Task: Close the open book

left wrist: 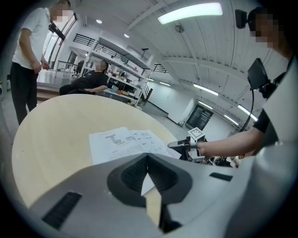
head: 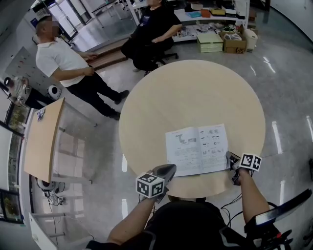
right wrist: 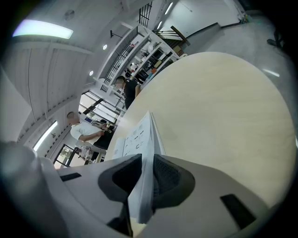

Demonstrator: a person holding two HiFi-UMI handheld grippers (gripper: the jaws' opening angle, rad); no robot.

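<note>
One open book [head: 195, 149]: right tongs [head: 230, 158] clamp its right pages, left tongs [head: 170, 169] closed just beside it.

A round table [head: 195, 93] with a pale wooden top stands on a glossy grey floor [head: 283, 97], which reflects the lamps. Long tube lights [left wrist: 188, 12] are fixed on the white ceiling. Another wooden tabletop [head: 43, 137] is at the left. Farther back, one person in a white shirt [head: 58, 61] stands and one in black [head: 154, 29] sits, near a cardboard box [head: 234, 45] and metal shelves [left wrist: 116, 51].
</note>
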